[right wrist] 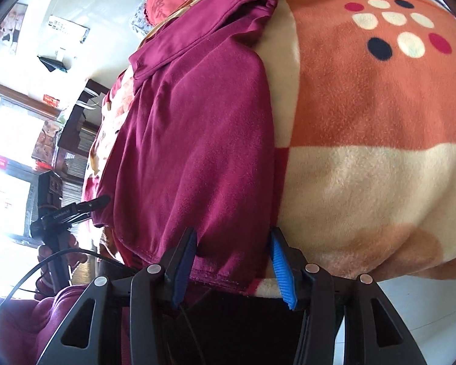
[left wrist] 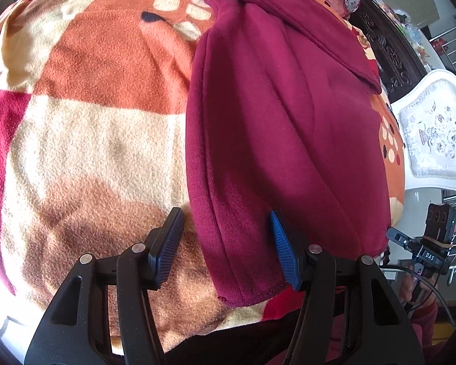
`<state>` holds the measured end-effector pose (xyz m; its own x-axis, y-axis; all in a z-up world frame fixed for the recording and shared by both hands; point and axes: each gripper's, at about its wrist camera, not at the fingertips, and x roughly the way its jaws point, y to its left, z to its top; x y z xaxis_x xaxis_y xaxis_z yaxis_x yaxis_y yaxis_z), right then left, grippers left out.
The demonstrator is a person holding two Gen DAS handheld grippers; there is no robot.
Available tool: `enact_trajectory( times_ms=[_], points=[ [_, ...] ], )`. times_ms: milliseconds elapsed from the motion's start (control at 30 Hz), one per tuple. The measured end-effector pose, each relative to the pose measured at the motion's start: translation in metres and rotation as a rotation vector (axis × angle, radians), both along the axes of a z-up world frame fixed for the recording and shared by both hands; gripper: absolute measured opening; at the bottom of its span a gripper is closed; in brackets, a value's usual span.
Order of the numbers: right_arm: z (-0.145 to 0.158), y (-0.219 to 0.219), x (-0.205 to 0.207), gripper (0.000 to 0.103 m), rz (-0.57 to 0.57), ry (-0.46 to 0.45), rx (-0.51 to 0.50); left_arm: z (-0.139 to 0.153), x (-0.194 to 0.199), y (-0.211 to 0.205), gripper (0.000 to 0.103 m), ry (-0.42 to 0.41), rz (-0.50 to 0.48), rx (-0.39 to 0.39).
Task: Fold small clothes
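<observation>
Left wrist view: left tool (left wrist: 226,228) stands part open over the near left corner of the maroon garment (left wrist: 276,121), which lies flat on the orange-and-cream blanket (left wrist: 91,115); the garment edge sits between the pads, nothing pinched, and the right tool (left wrist: 422,249) shows at the far right edge, state unreadable from here. Right wrist view: right tool (right wrist: 232,249) is part open too, straddling the garment's (right wrist: 197,127) near right hem, pads not pressing the cloth; blanket (right wrist: 374,121) fills the right side.
</observation>
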<state>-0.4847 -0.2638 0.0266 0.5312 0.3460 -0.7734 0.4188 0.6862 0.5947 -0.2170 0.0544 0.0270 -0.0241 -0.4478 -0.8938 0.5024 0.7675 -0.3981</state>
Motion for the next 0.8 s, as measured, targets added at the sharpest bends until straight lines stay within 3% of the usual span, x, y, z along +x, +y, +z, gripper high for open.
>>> enact_trajectory(
  times_ms=[333,467,500,567,667,800],
  points=[
    [-0.001,0.006,0.007,0.046,0.044,-0.013,0.012,-0.004,-0.004,-0.007,0.058,-0.004,-0.002,0.005],
    [-0.001,0.006,0.004,0.029,0.027,-0.037,-0.013,-0.003,-0.006,-0.013,0.056,-0.022,-0.038,0.03],
    [0.0,0.006,0.003,0.025,0.028,-0.043,-0.013,-0.003,-0.005,-0.013,0.053,-0.027,-0.041,0.032],
    [0.002,0.004,0.002,0.017,0.022,-0.056,-0.012,-0.002,-0.005,-0.014,0.022,-0.028,-0.046,0.032],
    [0.011,0.0,0.0,0.012,0.022,-0.094,0.01,0.004,-0.006,-0.016,0.011,-0.047,-0.055,0.012],
    [0.025,-0.001,0.004,0.01,0.025,-0.154,0.022,0.017,-0.005,-0.017,0.009,-0.086,-0.07,-0.02]
  ],
)
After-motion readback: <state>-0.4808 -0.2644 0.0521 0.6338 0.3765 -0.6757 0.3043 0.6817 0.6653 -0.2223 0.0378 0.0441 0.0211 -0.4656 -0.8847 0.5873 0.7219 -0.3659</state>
